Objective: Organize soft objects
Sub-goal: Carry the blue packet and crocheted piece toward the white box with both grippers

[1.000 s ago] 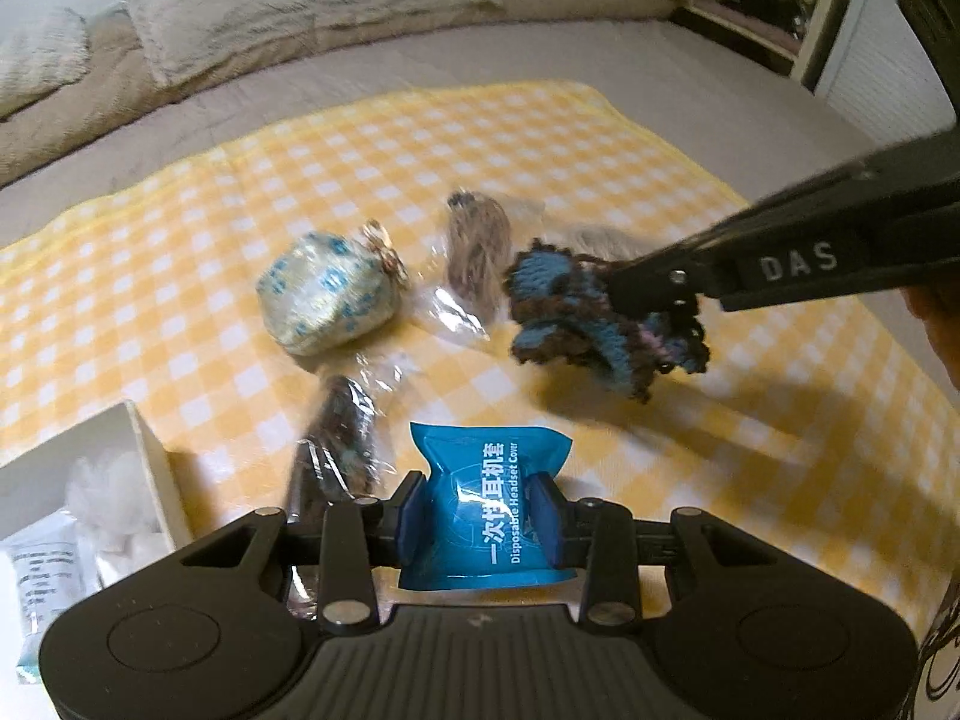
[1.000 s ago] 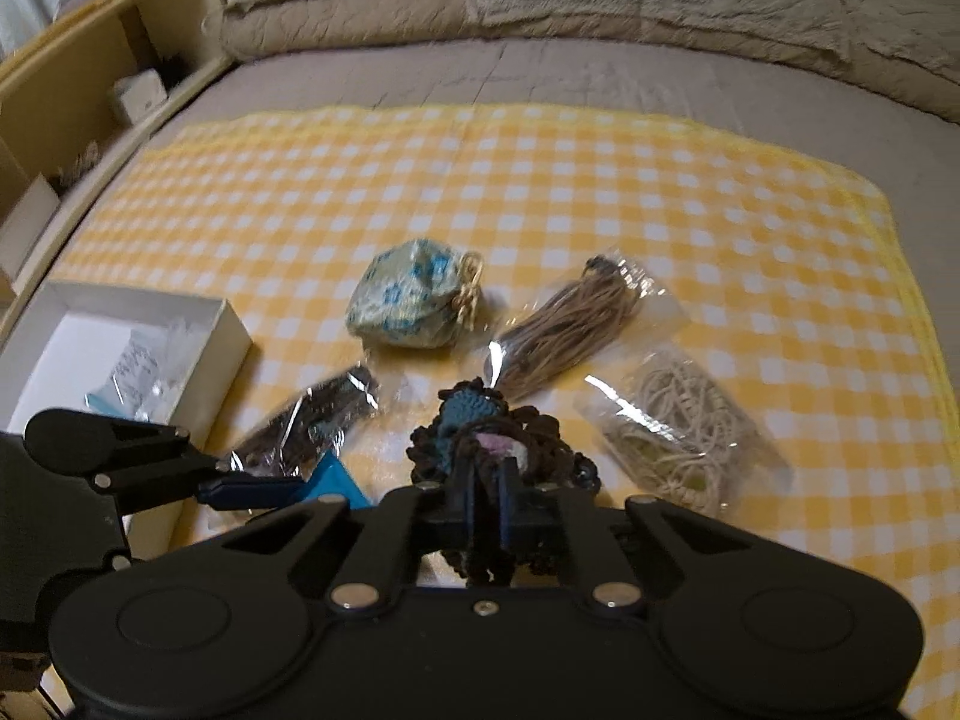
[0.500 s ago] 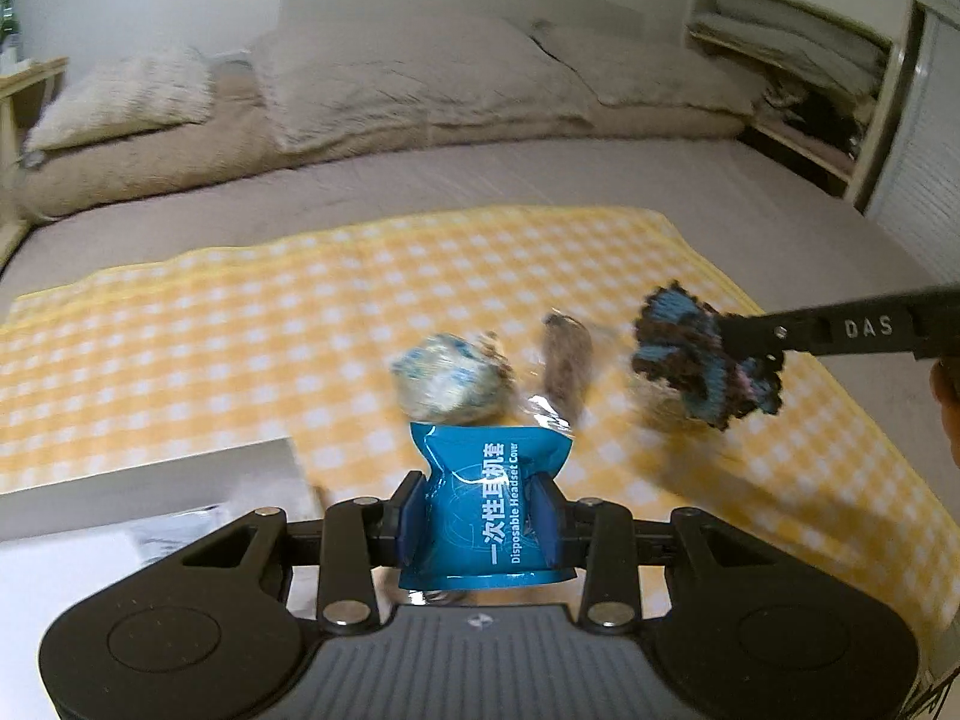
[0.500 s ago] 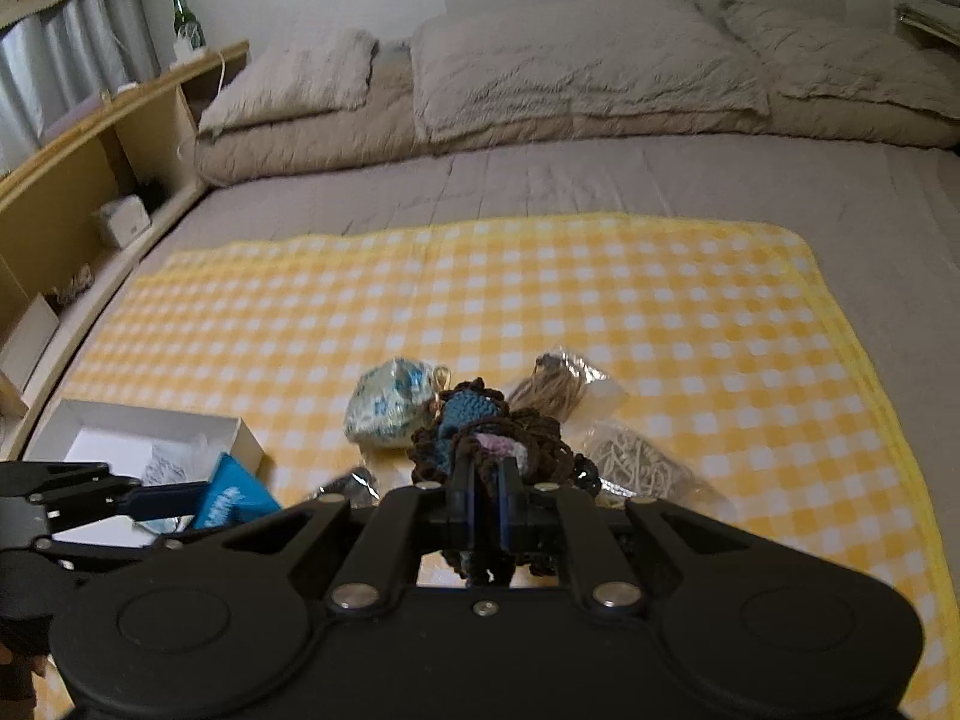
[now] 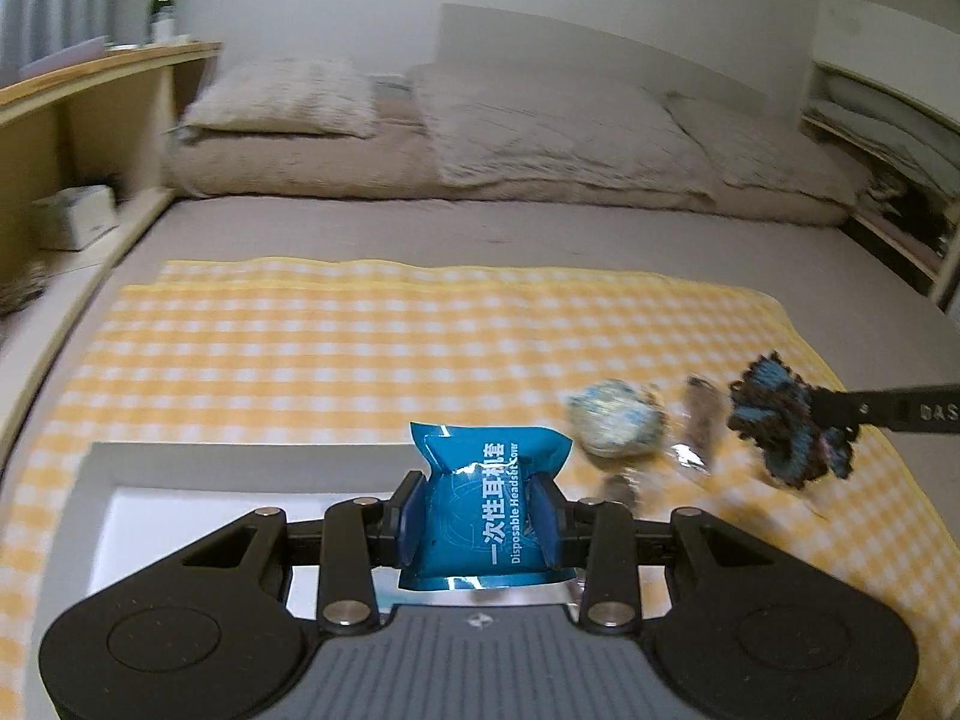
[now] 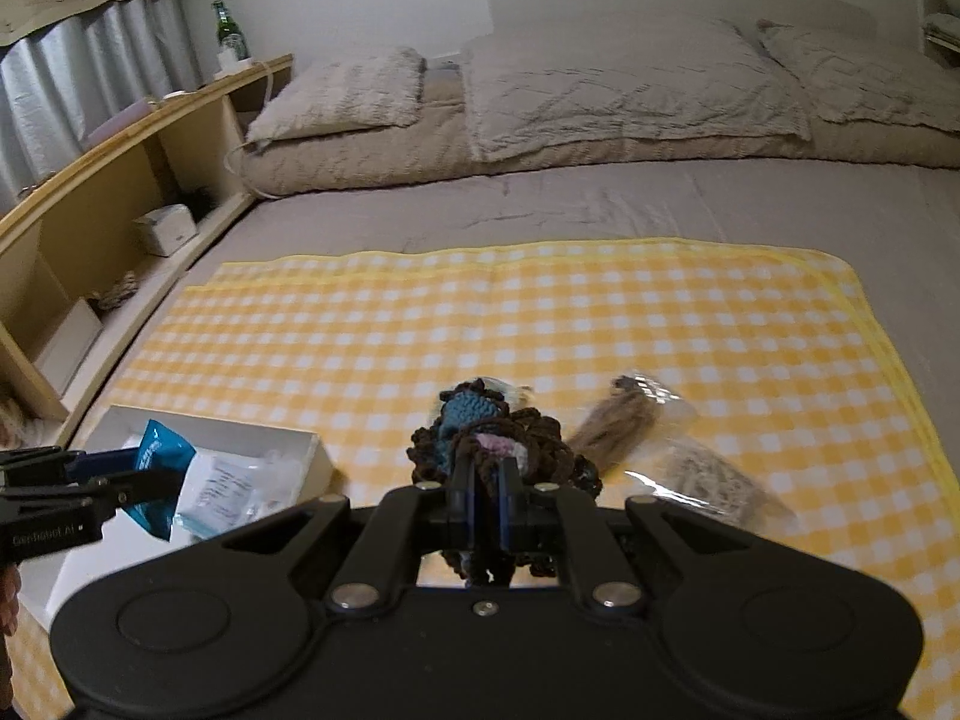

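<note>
The left gripper (image 5: pixel 480 519) is clamping a blue packet (image 5: pixel 489 504) at the lower centre of the left wrist view; its pads are pressing on both sides of the packet, which is printed "Disposable Headset Cover"; below and left of it a white box (image 5: pixel 240 462) is lying on the yellow checked cloth (image 5: pixel 336 354). In the right wrist view the same packet is showing at the left edge, hanging over the box, which is holding white and clear packets (image 6: pixel 231 489).

The right gripper (image 6: pixel 487 501) is clenching a crochet piece (image 6: pixel 480 432), brown and blue with a pink patch, at the centre of its own view; in the left wrist view that piece is hanging at the right edge, raised off the cloth.

On the cloth, right of centre in the left wrist view, a blue-and-white pouch (image 5: pixel 618 423) is lying just beside a clear bag of brown cord (image 5: pixel 699 420); a third bag (image 6: pixel 708 474) of pale cord is lying at the right in the right wrist view, blurred. The cloth is lying on a grey bed (image 6: pixel 600 204) with pillows (image 6: pixel 630 84) at the top; a wooden shelf (image 6: pixel 120 180) is running along the upper left, with a green bottle (image 6: pixel 225 30) on it.
</note>
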### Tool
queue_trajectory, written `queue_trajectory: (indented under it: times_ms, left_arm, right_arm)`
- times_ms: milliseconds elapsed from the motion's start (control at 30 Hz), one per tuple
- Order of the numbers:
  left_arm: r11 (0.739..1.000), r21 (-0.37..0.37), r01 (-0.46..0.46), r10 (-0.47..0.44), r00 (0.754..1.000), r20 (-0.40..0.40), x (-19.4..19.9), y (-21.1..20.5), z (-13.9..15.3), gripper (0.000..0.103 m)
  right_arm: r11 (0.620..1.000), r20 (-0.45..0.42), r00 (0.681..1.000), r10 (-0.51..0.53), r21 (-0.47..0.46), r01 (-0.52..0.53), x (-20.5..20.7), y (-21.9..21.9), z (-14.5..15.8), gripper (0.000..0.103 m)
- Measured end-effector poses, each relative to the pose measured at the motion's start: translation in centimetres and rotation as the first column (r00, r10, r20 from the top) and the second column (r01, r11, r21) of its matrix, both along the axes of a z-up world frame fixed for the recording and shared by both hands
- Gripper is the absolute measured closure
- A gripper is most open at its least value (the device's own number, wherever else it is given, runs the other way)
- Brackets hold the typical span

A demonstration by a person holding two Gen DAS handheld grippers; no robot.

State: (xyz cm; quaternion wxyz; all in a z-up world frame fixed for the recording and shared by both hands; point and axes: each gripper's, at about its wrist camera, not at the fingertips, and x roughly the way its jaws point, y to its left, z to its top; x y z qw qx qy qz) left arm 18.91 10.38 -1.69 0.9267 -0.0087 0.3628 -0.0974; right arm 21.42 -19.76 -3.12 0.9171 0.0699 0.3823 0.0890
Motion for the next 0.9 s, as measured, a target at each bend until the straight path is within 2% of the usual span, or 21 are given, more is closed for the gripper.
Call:
queue_trajectory:
  times_ms: [167,500,733,900]
  left_arm:
    - [0.997,0.008,-0.074,0.074,0.997,0.009,-0.2,3.4,0.1,0.064]
    - [0.977,0.104,-0.184,0.187,0.982,-0.018,1.3,9.0,-1.9,0.064]
    - [0.952,0.198,-0.234,0.245,0.969,-0.028,2.9,12.3,-3.7,0.064]
    - [0.939,0.247,-0.239,0.254,0.967,-0.031,4.0,13.6,-4.9,0.064]
  right_arm:
    - [0.999,0.017,0.999,0.035,0.019,-0.035,0.1,2.5,0.4,0.095]
    - [0.987,0.031,0.991,0.132,0.088,-0.134,0.5,8.5,0.9,0.095]
    - [0.969,0.008,0.981,0.192,0.154,-0.191,1.6,13.1,0.5,0.095]
    - [0.954,-0.031,0.973,0.229,0.208,-0.217,3.1,17.2,-1.2,0.095]
